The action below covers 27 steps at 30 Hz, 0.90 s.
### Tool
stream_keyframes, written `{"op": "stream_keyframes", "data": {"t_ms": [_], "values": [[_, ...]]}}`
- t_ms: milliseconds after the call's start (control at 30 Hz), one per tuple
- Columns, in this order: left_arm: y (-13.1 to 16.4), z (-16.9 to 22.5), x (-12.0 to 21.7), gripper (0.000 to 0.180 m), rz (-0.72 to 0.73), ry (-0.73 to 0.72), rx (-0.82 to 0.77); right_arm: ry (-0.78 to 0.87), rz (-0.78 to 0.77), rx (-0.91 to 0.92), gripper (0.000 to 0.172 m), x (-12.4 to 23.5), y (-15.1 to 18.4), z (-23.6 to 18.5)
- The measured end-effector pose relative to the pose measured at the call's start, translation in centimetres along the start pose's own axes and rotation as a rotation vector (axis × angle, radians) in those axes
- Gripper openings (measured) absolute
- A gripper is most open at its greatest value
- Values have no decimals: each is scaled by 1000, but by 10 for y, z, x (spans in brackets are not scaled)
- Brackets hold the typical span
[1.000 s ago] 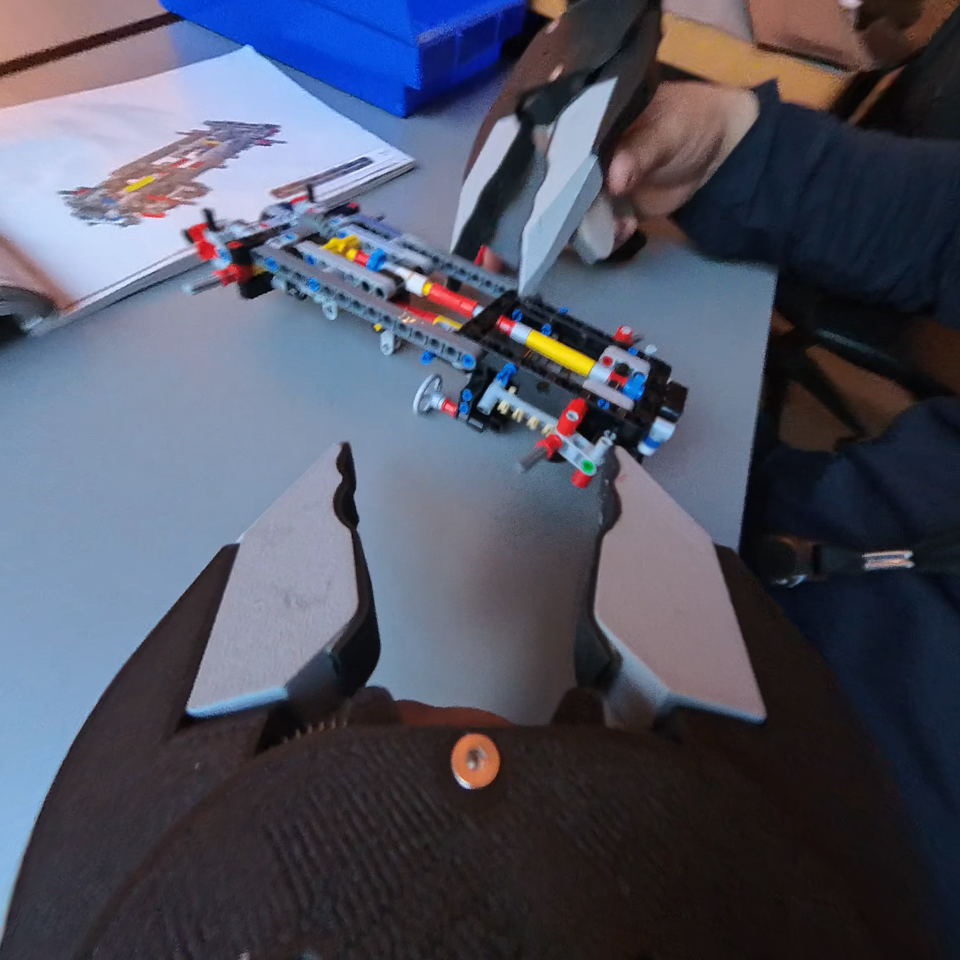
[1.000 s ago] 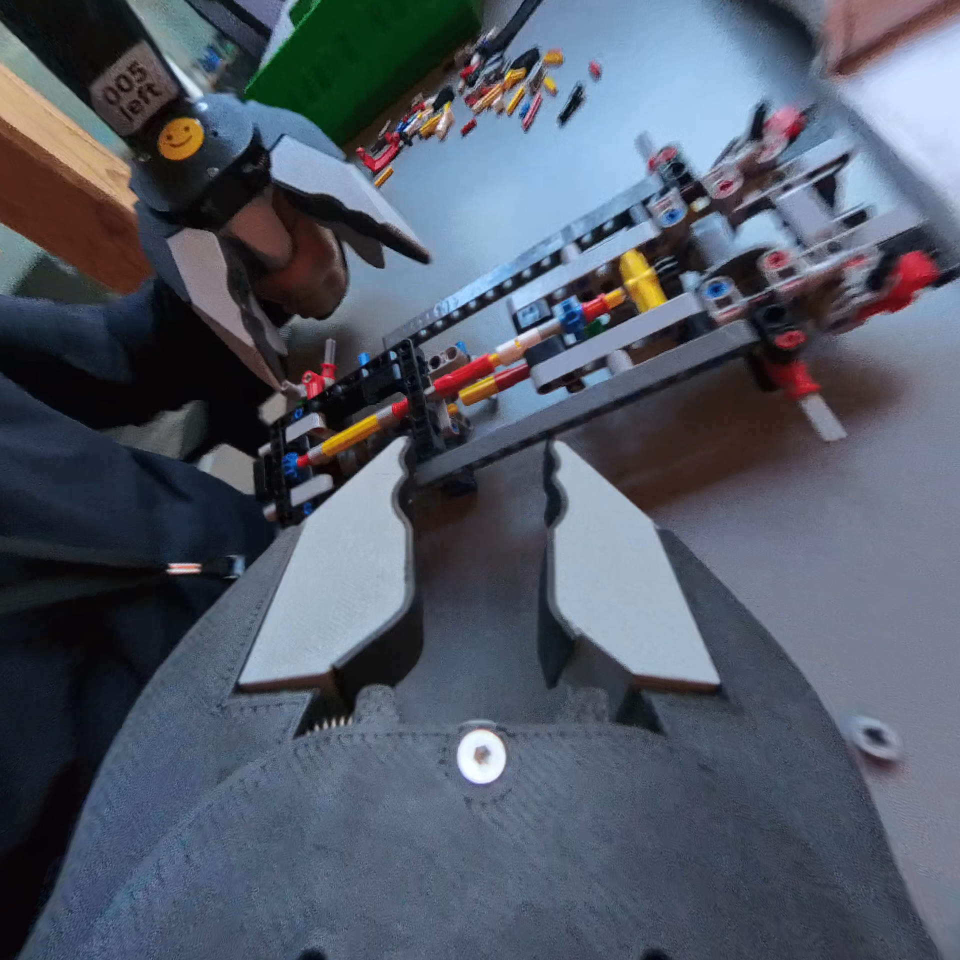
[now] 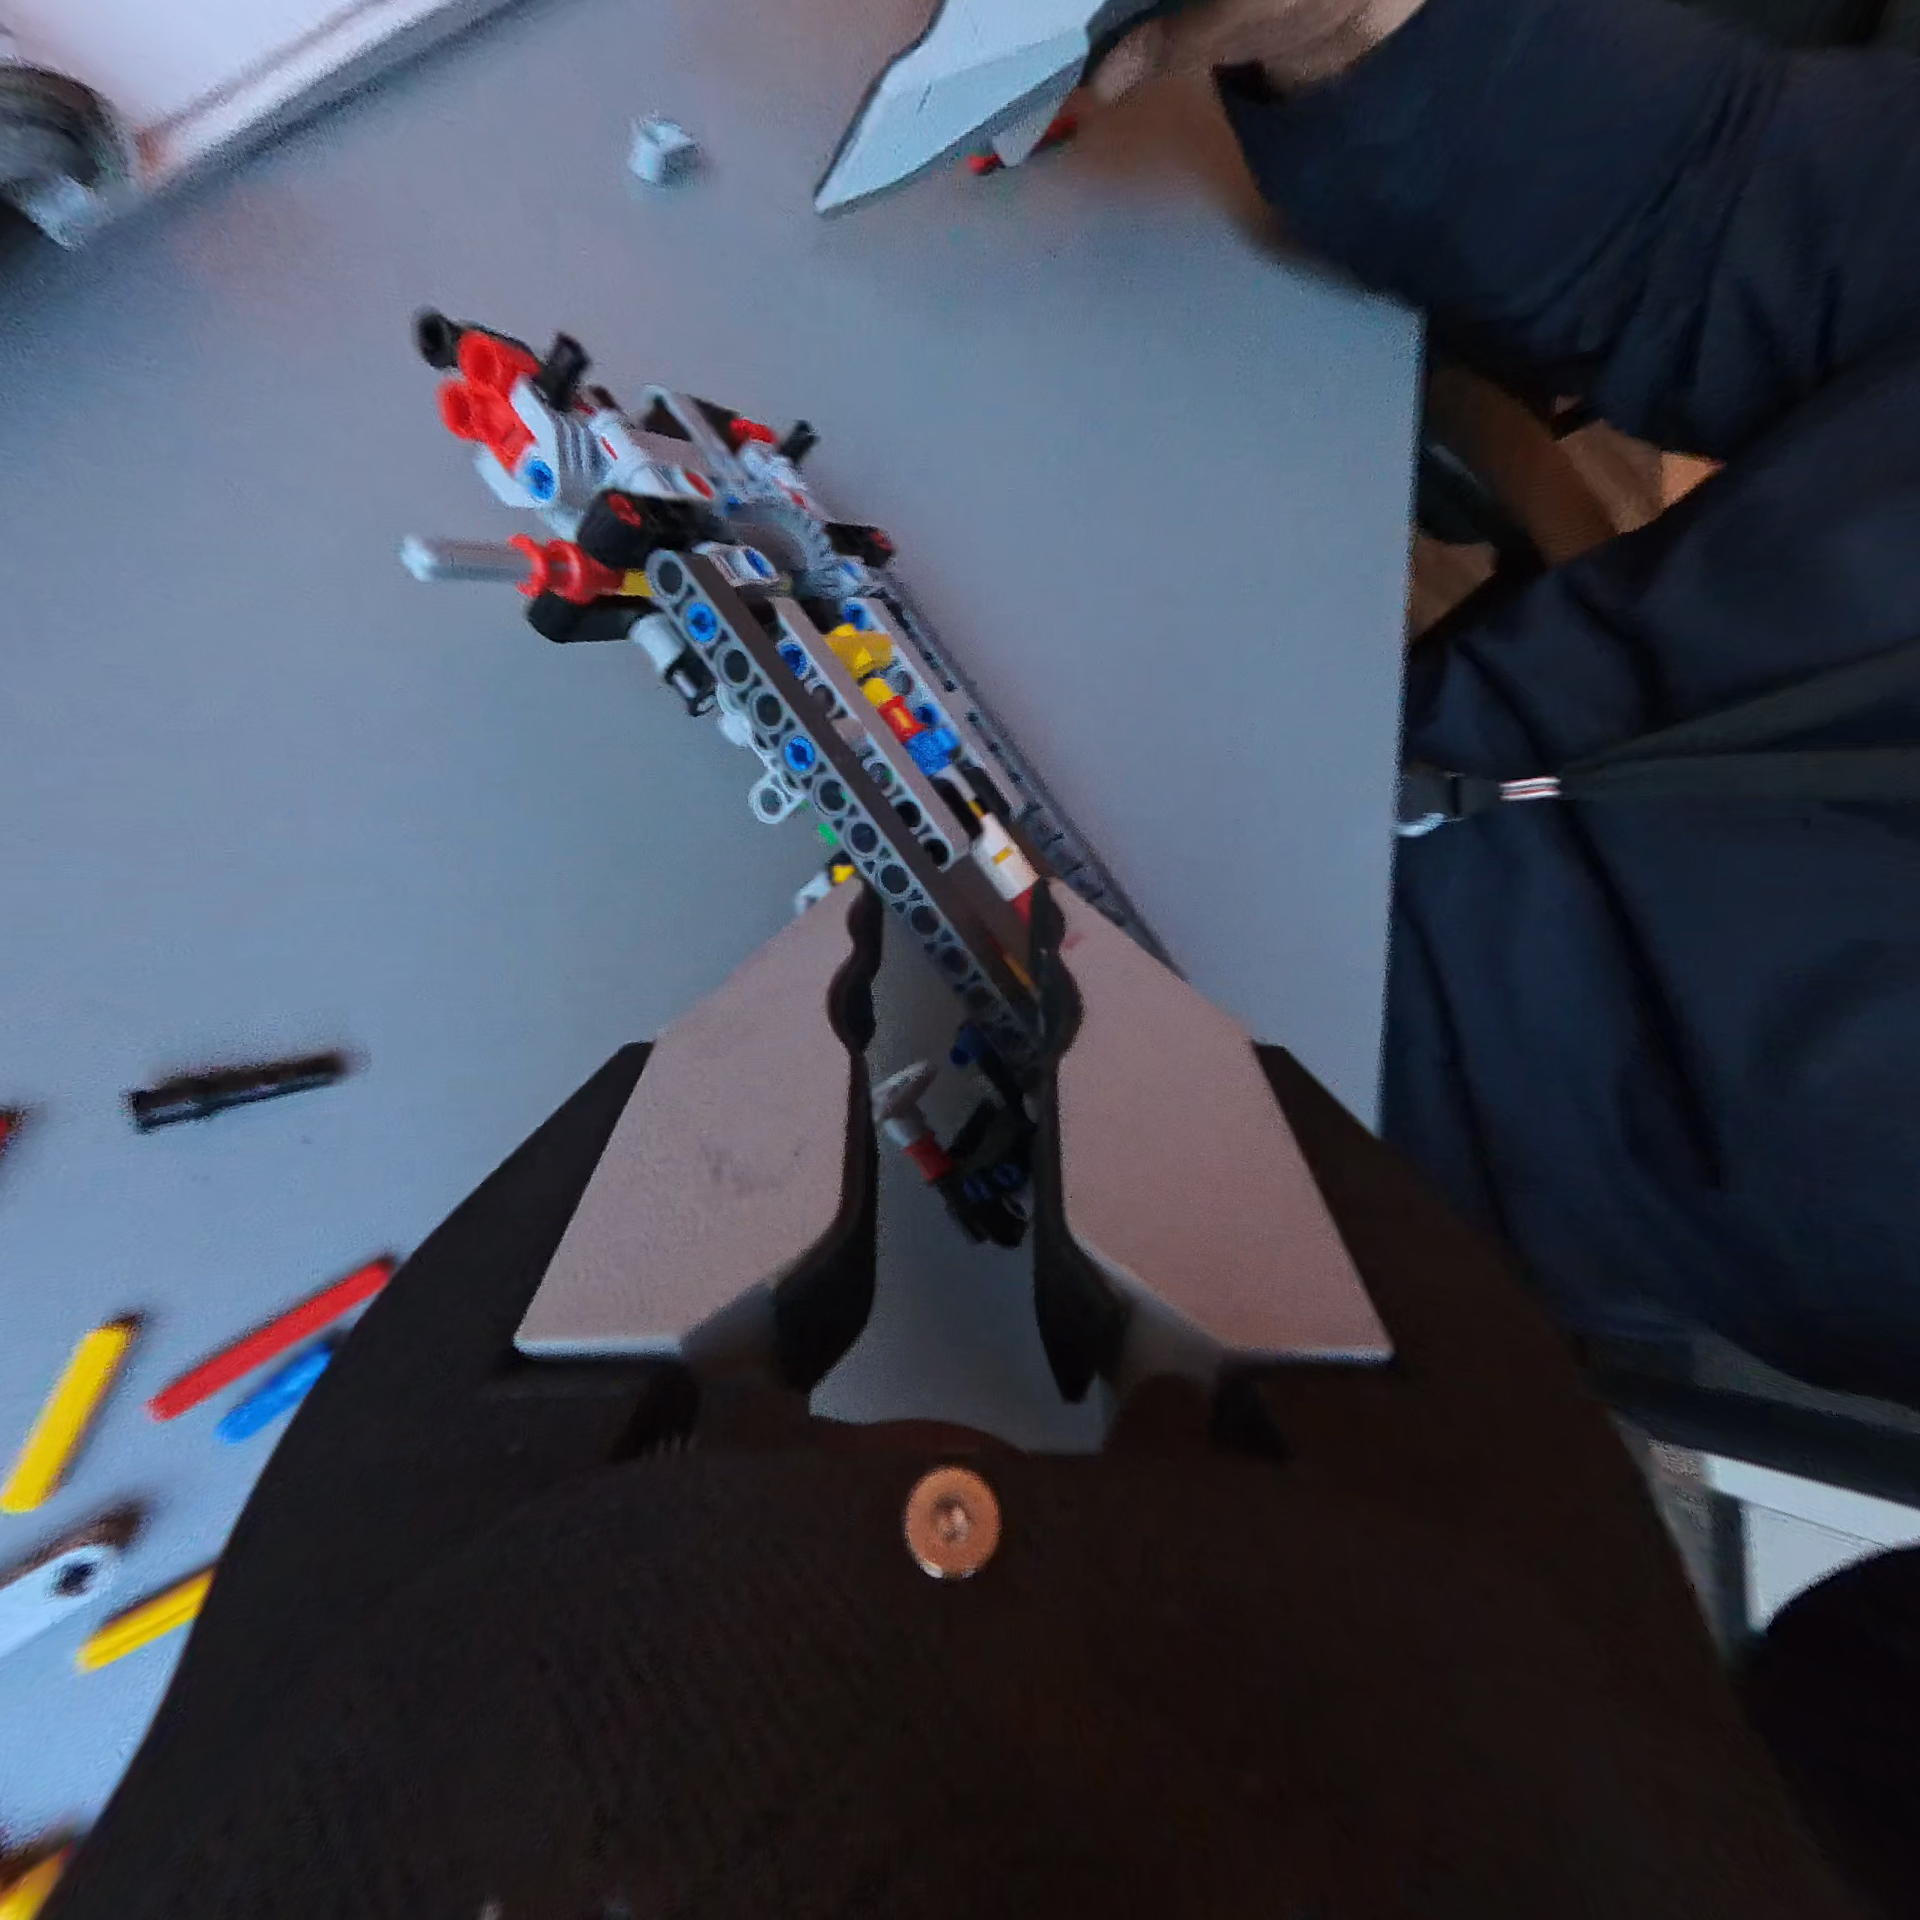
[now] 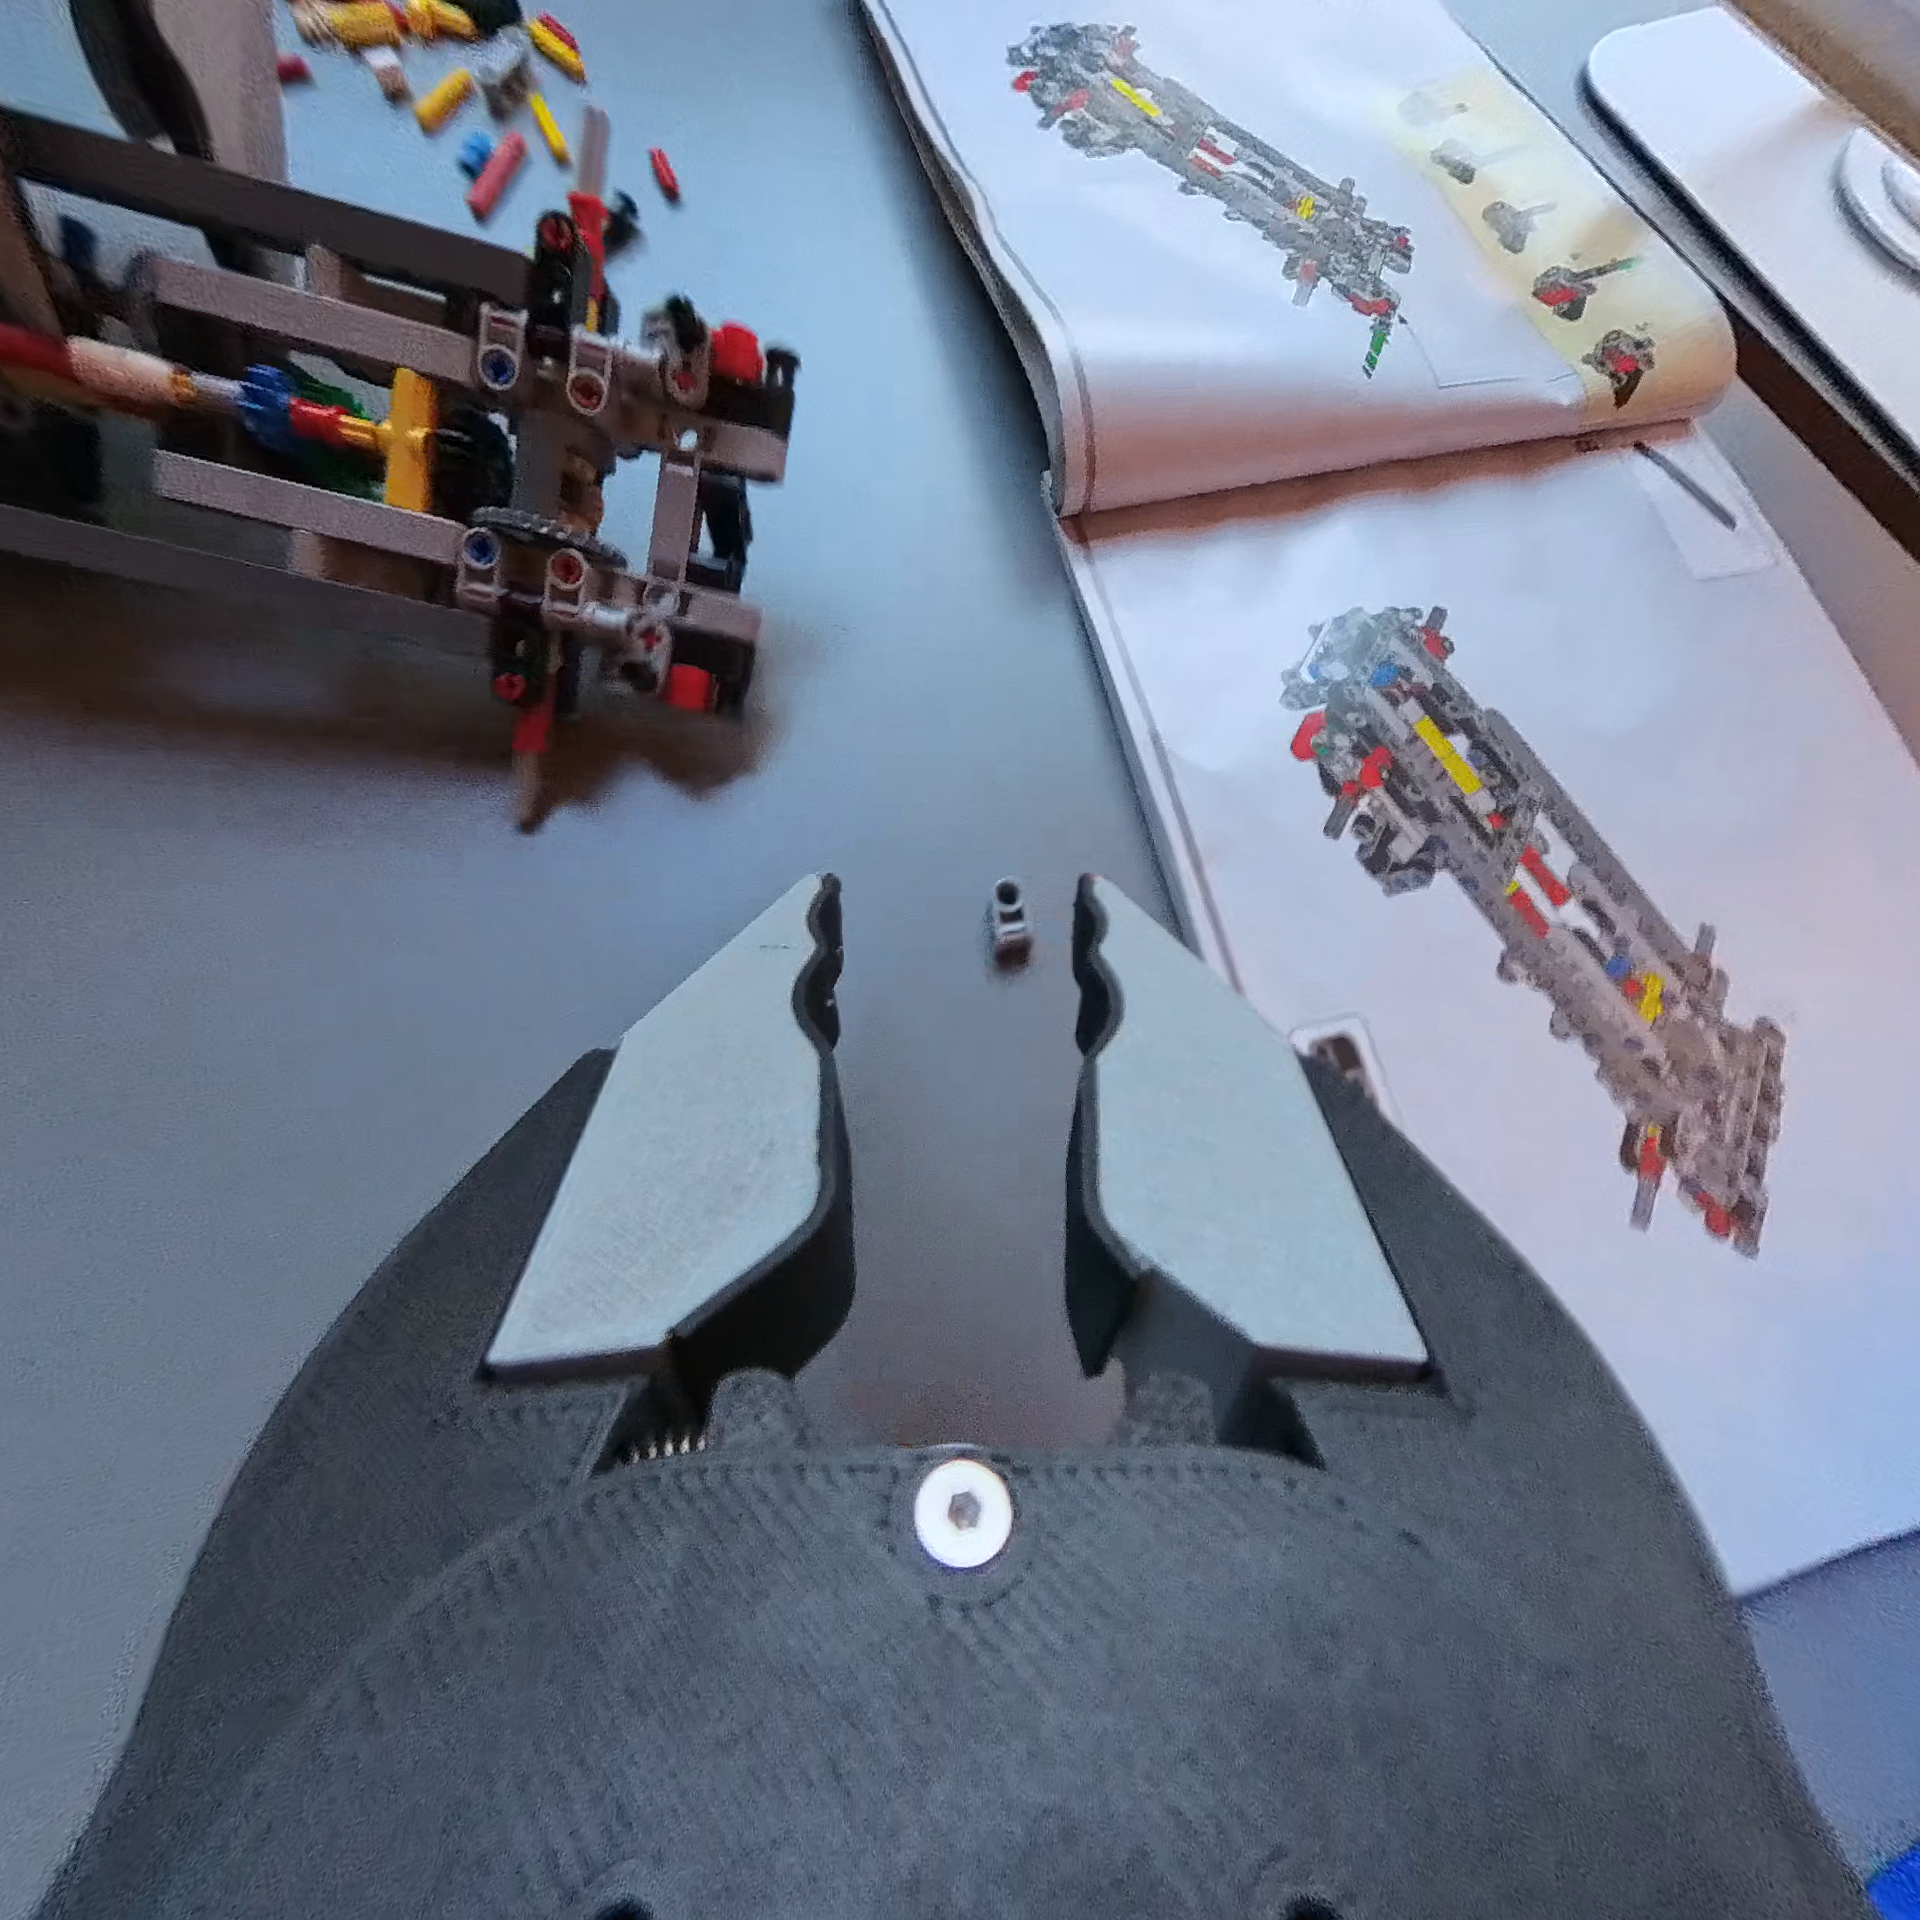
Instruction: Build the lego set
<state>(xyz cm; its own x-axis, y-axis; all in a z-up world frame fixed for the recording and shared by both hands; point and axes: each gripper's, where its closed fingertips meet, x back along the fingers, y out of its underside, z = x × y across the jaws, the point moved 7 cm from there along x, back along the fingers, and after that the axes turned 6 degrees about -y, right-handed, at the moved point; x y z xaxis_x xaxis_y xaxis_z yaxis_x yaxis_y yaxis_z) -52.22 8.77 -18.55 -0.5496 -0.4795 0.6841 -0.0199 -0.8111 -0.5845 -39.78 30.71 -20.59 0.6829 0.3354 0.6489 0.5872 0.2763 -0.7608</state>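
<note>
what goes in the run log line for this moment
left gripper: shut on brick model | right gripper: open, small grey piece between fingertips, untouched

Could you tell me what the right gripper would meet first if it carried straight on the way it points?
Most likely the small grey connector piece lying on the table between the open right gripper's fingertips, nearer the right one; depth is uncertain.

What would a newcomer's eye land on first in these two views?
The long grey building-brick chassis with red, yellow and blue parts, its near end between the left gripper fingers. Next, the small grey connector piece lying on the grey table between the right gripper open fingers, beside the open instruction booklet.
</note>
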Motion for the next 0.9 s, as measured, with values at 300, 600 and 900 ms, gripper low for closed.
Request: {"op": "stream_keyframes", "data": {"t_ms": [300,600,900], "values": [[14,5,34,61,-39,-475,-70,-39,-155,41,5,4,20,8],[38,44,51,61,155,-690,-68,89,-58,-98,5,105,55,23],[34,60,49,60,173,-753,-82,75,9,-149,25,105,63,28]]}}
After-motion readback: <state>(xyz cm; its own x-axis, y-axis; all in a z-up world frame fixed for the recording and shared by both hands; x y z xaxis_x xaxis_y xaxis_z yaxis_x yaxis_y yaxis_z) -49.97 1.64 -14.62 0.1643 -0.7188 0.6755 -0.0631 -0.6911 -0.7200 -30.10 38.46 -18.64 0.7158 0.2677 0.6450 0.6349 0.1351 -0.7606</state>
